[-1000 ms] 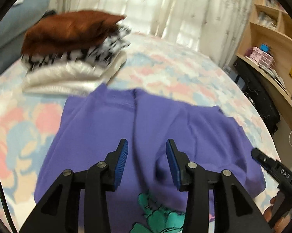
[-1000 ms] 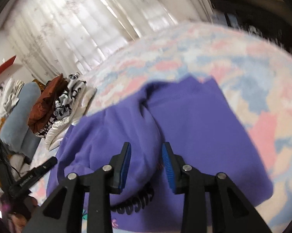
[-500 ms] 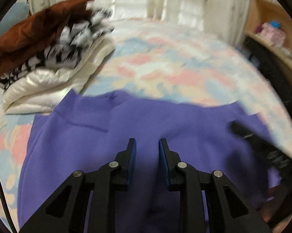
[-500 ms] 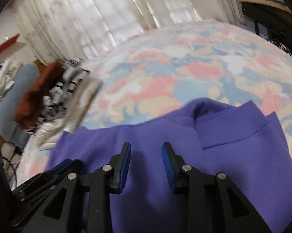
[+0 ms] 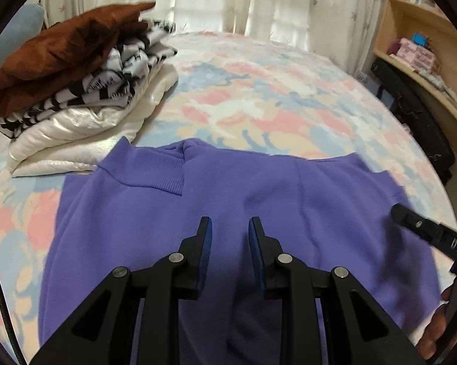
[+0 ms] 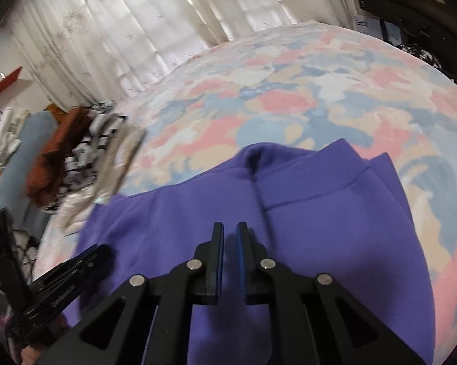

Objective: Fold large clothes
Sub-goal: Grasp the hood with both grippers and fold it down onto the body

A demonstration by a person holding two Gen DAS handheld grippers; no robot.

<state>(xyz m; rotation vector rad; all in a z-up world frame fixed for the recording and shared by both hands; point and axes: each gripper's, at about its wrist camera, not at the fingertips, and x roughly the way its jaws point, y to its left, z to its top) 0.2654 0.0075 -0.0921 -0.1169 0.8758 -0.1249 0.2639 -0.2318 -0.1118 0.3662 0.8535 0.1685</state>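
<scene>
One purple sweatshirt (image 5: 289, 188) is the whole job right now. It's lying pretty flat on the bed (image 5: 259, 91), with its far edge pointing at the curtains and a pile (image 5: 76, 76) of already folded stuff just beside its far left corner.

Left gripper (image 5: 230, 228) hovers over the middle of the cloth. Its jaws have just been closing down to a narrow gap, and as far as I can tell nothing is pinched in there. Right gripper (image 6: 230, 234) sits over the right half. Its jaws have just been closing too and are pressed nearly together with nothing between them.

Handling-wise, I'd guess this is thick fleece: soft, floppy, zero stiffness and a bit weighty for a top. It won't slip out of the rubbery pads, and you can't really break it. The annoying part is that it sags and drags. Lift one spot and the rest trails behind, and the layers underneath may come along or bunch up.

Where to grab? I'd go for the ribbed band (image 5: 149, 170) at the far edge, or a seam or corner. Those bits are denser and give the jaws a proper ridge to bite. Pinching the flat middle probably just picks up a little tent of the top layer. Two corners of one edge, one per gripper, should keep the fold line straight. Watch that the pile doesn't get nudged.
</scene>
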